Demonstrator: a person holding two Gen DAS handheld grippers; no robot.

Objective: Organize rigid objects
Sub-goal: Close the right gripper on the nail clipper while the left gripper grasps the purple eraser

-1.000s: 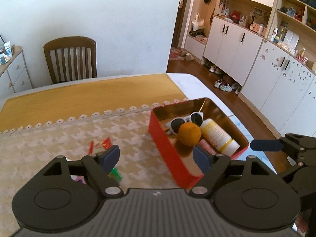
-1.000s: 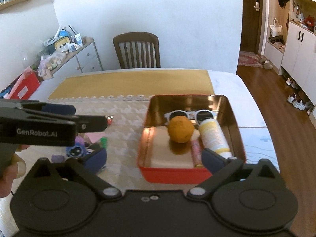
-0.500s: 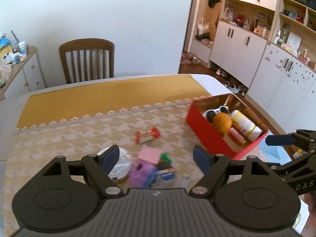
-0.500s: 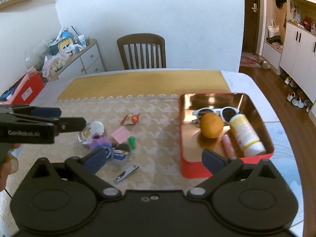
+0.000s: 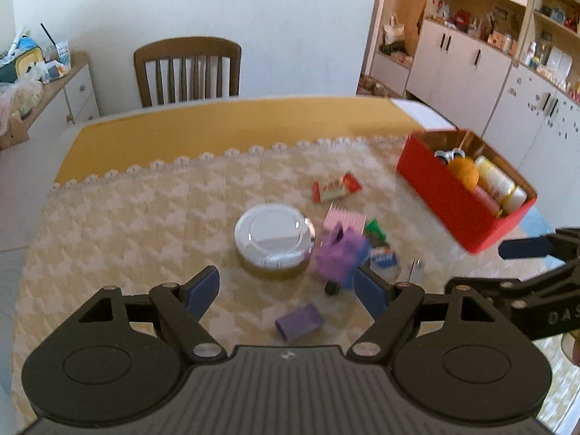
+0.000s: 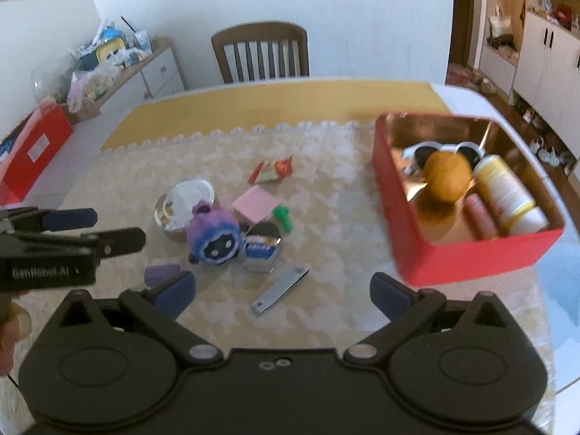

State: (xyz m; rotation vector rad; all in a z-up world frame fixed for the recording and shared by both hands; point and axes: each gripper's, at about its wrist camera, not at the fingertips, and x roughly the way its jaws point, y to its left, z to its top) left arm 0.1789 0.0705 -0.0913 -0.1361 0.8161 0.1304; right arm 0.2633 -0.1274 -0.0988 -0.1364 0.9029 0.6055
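Both tongs, left (image 5: 288, 288) and right (image 6: 282, 295), hang spread and empty above the surface (image 6: 344, 217). Small things lie beside the red tin (image 6: 471, 257).

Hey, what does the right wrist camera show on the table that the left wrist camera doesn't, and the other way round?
Only the right wrist view shows the purple plush toy's face and the whole nail clipper, which the left view mostly hides.

Only the left wrist view shows the round tin's white lid unobstructed.

Both show the red box holding an orange, a bottle and sunglasses, plus the red snack packet and pink notepad.
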